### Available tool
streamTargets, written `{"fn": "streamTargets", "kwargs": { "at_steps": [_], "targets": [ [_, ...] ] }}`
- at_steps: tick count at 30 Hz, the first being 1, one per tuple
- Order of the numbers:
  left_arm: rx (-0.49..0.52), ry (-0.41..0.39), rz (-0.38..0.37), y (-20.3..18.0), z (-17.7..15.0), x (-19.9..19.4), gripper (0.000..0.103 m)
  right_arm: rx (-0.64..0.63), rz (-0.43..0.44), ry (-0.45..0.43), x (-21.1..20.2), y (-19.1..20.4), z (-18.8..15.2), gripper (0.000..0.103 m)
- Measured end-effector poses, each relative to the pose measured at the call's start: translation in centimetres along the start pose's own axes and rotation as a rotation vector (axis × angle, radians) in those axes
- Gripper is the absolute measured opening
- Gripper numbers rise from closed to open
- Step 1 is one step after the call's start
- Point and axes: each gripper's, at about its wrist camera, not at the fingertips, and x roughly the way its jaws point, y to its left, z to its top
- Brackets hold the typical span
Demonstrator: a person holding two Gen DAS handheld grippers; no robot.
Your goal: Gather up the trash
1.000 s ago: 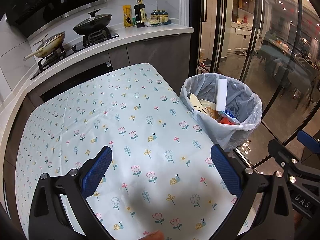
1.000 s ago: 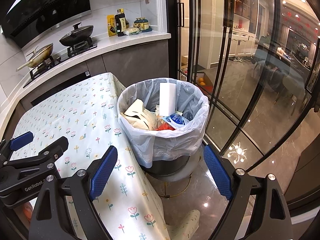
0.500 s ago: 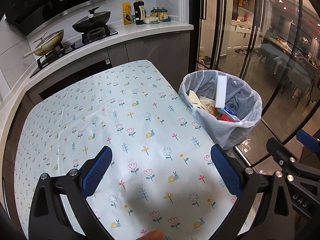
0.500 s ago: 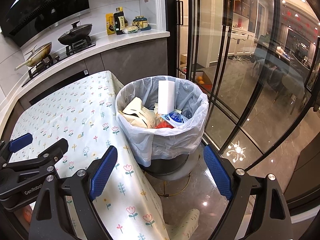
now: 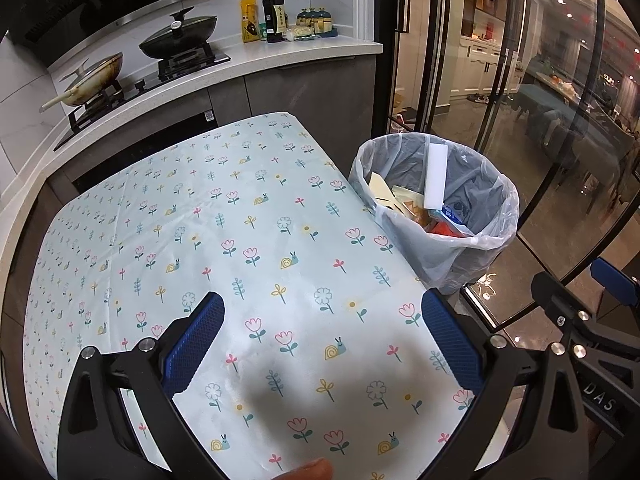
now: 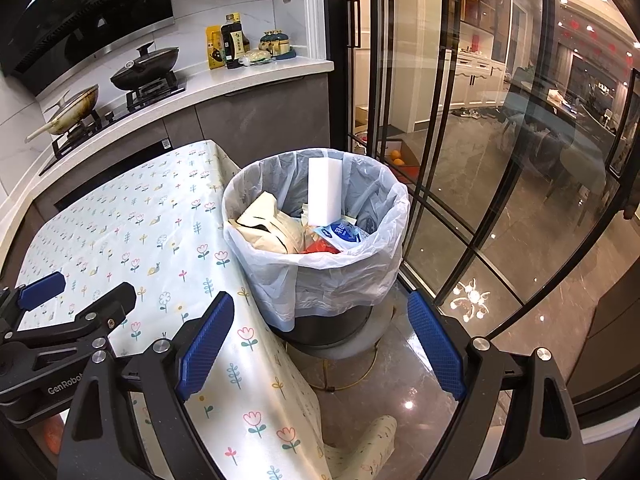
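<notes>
Both the left gripper (image 5: 322,344) and right gripper (image 6: 320,344) hang wide open and empty, since the trash already sits in the lined bin (image 6: 360,268) beside the table (image 5: 240,240).

Both views have eased back slightly, the trash bin (image 6: 316,236) sitting a little farther off.

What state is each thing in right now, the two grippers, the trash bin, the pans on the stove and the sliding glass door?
left gripper: open, holding nothing, over the table.
right gripper: open, holding nothing, pointed at the bin.
trash bin: upright, bag-lined, holding trash.
white block: standing on end in the bin.
black pan: lid on.
wok: uncovered.
glass door: cannot tell.
</notes>
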Motion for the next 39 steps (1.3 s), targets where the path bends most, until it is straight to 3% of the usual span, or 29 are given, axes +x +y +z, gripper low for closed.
{"fn": "streamTargets", "kwargs": {
  "at_steps": [39],
  "targets": [
    [0.019, -0.001, 0.016, -0.91, -0.29, 0.05, 0.095, 0.015, -0.025, 0.007, 0.40, -0.62, -0.66, 0.085]
  ]
}}
